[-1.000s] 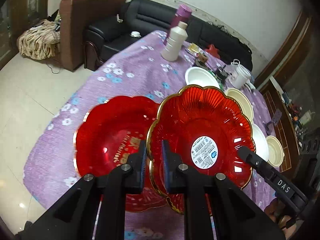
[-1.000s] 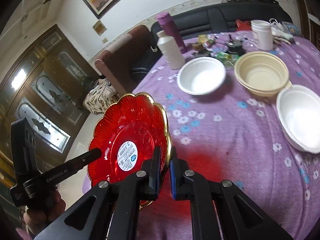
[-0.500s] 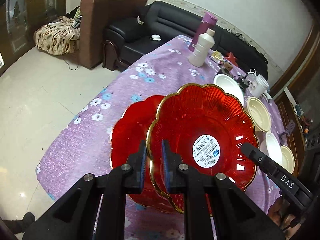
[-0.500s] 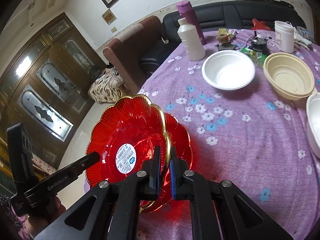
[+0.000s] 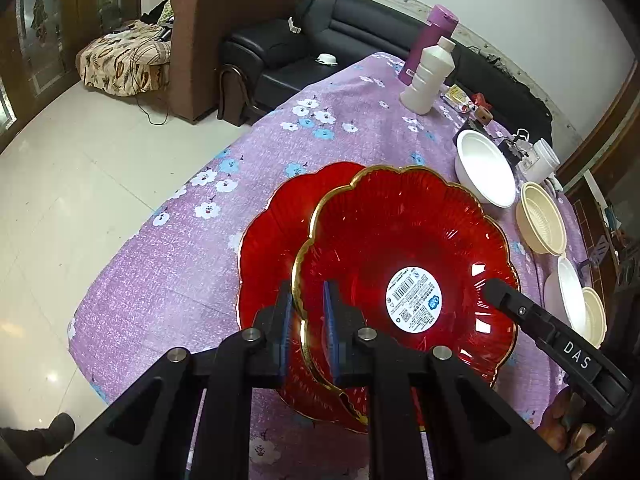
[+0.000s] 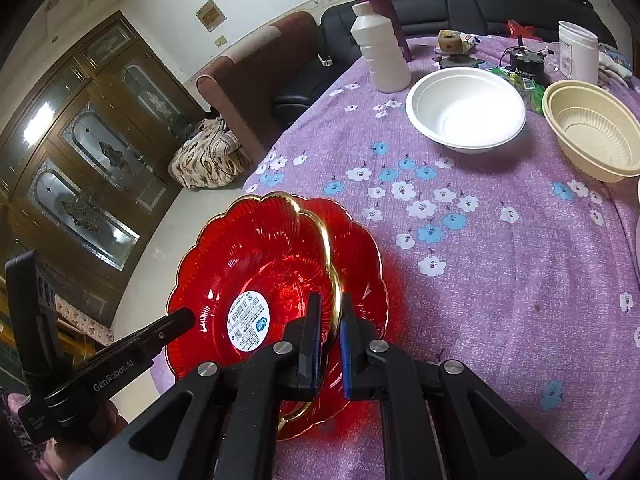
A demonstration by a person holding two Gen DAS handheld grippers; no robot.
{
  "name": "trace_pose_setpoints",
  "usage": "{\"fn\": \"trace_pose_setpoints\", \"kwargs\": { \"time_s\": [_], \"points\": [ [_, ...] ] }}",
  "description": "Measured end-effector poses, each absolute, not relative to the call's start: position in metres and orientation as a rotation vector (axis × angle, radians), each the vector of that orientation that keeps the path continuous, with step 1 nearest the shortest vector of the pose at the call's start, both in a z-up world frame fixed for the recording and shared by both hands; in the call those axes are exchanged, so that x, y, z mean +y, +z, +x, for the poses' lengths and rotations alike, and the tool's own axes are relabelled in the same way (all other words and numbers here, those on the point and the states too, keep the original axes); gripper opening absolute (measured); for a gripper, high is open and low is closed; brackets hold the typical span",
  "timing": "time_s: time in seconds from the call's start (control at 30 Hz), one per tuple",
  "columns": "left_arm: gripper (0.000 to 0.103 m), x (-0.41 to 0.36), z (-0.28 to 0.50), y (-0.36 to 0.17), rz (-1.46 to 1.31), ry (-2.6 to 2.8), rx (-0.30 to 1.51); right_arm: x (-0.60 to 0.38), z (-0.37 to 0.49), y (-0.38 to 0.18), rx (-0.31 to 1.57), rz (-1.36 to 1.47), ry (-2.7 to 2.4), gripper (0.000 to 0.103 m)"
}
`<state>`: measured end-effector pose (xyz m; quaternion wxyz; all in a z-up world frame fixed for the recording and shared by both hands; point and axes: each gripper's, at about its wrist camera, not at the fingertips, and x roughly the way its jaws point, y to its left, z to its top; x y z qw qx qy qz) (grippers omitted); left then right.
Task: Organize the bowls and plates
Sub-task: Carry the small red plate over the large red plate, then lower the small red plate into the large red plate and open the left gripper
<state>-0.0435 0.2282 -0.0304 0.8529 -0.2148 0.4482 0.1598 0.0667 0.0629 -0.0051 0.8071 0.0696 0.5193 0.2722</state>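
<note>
A red plate with a gold rim and a white barcode sticker (image 5: pixel 400 248) (image 6: pixel 256 256) hangs tilted just over a second red plate (image 5: pixel 272 240) (image 6: pixel 356 248) that lies on the purple flowered tablecloth. My left gripper (image 5: pixel 306 292) is shut on the upper plate's near rim. My right gripper (image 6: pixel 330 304) is shut on the opposite rim of the same plate. Each gripper's finger shows in the other's view, the right (image 5: pixel 496 292) and the left (image 6: pixel 176 320). I cannot tell whether the two plates touch.
A white bowl (image 6: pixel 464 108) and a cream bowl (image 6: pixel 592 128) stand farther along the table, with more bowls (image 5: pixel 572 292) at the right edge. A white bottle (image 6: pixel 380 52), a purple flask (image 5: pixel 430 40) and a white jar (image 6: pixel 578 52) stand at the back. The table edge runs close beside the plates.
Both grippers have carried the stickered plate downward and across, so it now covers most of the lying red plate. Both grips are unchanged.
</note>
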Motion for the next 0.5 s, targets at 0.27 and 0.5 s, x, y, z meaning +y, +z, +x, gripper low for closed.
{"fn": "trace_pose_setpoints", "kwargs": {
  "time_s": [0.27, 0.5],
  "points": [
    [0.013, 0.231, -0.043, -0.038, -0.449, 0.351, 0.959, 0.070, 0.068, -0.013, 1.128, 0.137, 0.581, 0.007],
    [0.013, 0.230, -0.039, -0.045, -0.430, 0.369, 0.974, 0.074, 0.070, -0.020, 1.145, 0.126, 0.575, 0.008]
  ]
}}
